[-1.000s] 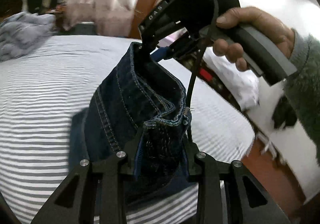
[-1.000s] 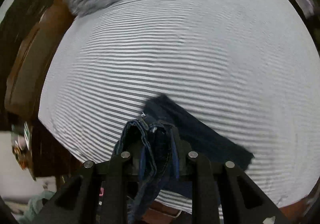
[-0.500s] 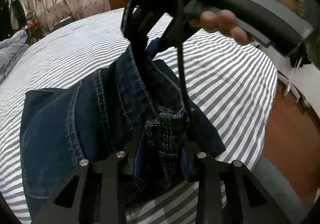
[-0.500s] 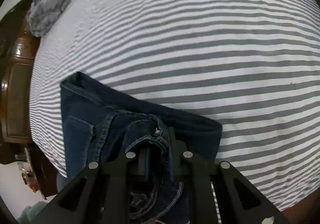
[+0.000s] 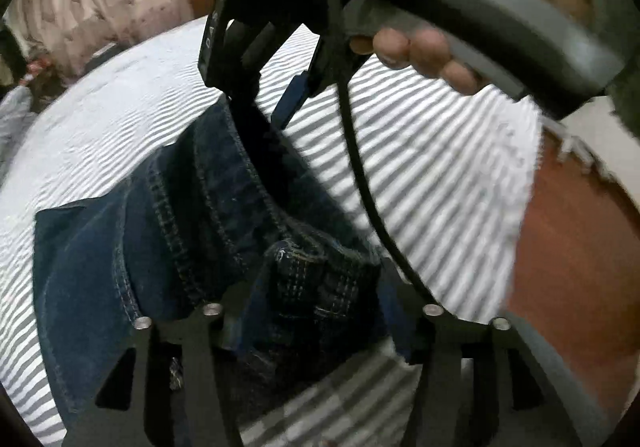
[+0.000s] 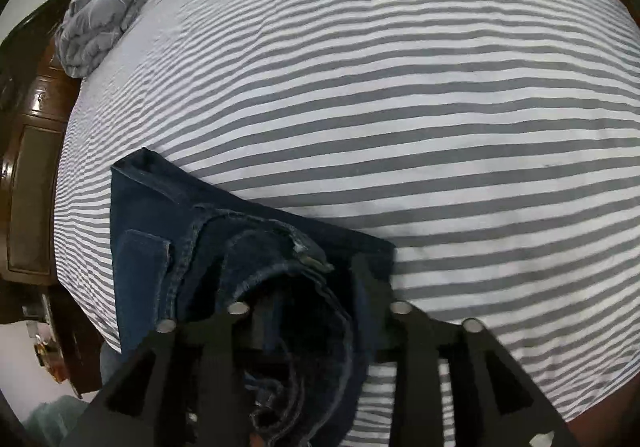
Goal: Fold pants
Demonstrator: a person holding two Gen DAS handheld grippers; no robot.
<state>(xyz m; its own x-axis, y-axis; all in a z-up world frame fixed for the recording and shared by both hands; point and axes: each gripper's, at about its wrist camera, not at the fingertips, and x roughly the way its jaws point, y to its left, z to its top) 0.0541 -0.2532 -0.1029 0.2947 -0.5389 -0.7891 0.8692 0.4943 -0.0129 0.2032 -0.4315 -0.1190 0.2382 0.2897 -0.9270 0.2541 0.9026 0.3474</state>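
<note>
We see both sets of jaws just opened: left gripper (image 5: 320,303) and right gripper (image 6: 316,311) release the jeans (image 5: 120,247), now lowered onto the striped bed (image 6: 400,87); we judge this fold laid.

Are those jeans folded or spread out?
Folded: the jeans lie doubled in layers on the striped bedsheet, waistband end bunched on top.

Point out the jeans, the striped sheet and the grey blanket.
jeans (image 6: 160,215): right wrist view, flat denim panel.
striped sheet (image 6: 400,87): right wrist view, bare middle.
grey blanket (image 6: 100,15): right wrist view, crumpled middle.
</note>
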